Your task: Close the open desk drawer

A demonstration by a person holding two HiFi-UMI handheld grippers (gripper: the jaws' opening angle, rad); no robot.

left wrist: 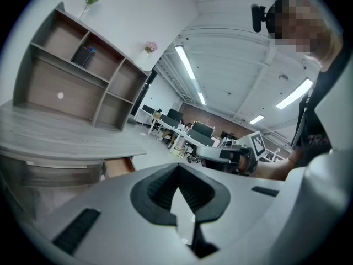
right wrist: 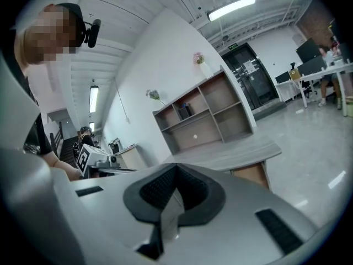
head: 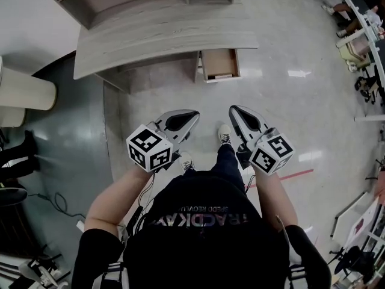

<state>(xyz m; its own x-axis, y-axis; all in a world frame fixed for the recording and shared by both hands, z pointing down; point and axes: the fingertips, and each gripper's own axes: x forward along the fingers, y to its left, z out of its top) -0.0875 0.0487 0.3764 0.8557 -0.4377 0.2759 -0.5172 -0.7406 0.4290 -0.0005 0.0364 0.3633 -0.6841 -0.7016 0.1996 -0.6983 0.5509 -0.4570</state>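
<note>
The drawer [head: 220,64] stands pulled out under the desk's [head: 162,35] right end, well ahead, so the left gripper [head: 191,116] and right gripper [head: 235,111] point toward it empty, jaws pressed together, likely for pushing.

Black lettered shirt [head: 207,236], white sneakers [head: 224,133]

— Where is the drawer [head: 220,64]?
— Ahead of both tools and well apart from them, a touch nearer the line of the right tool [head: 236,111] than that of the left tool [head: 191,116].
— And its state?
— Open, pulled straight out from under the right end of the grey wood-grain worktop [head: 162,35]. It sits level: a shallow box, light brown wood inside, its pale front edge facing the tools.
</note>
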